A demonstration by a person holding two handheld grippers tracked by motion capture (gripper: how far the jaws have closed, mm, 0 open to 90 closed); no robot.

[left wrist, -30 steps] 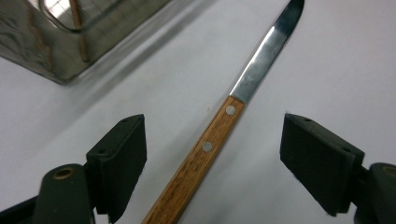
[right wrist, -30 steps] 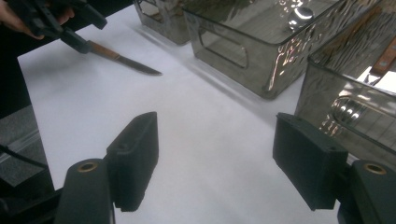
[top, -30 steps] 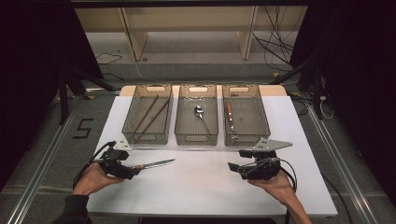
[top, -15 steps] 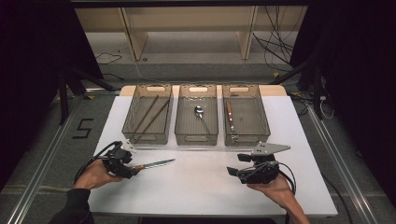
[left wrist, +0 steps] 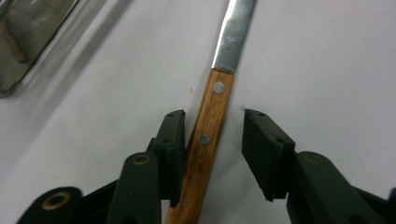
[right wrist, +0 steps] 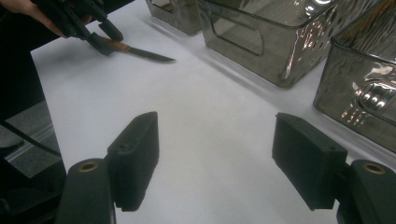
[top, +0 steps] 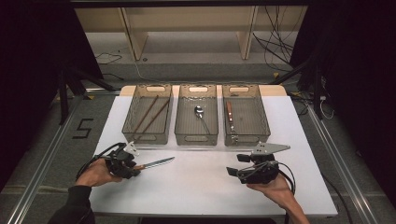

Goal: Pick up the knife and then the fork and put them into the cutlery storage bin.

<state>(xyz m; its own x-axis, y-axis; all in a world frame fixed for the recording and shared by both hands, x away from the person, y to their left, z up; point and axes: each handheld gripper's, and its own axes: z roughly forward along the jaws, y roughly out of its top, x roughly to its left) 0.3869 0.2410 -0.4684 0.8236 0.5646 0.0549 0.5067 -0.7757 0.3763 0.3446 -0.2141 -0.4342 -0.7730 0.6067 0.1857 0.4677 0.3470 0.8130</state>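
White worktop, broad and bare toward the near edge; three clear plastic bins side by side along its far half; left bin with two brown sticks laid slantwise; middle bin with a spoon; right bin with a brown-handled utensil along its left wall. Nearer, on the left, left tool low over the worktop in a hand, black cable looping behind; on the right, right tool in the other hand, grey three-cornered plate on top, well apart from the left tool and from the knife. Knife flat on the worktop just in front of the left bin, steel blade pointing away from the left tool, wooden handle with two rivets lying between the jaws. Left tool's jaws just been closing, not yet pinching: one pad touching the handle's side, the other standing off with white worktop showing in the gap. Right tool's jaws spread wide, nothing but bare worktop between them.
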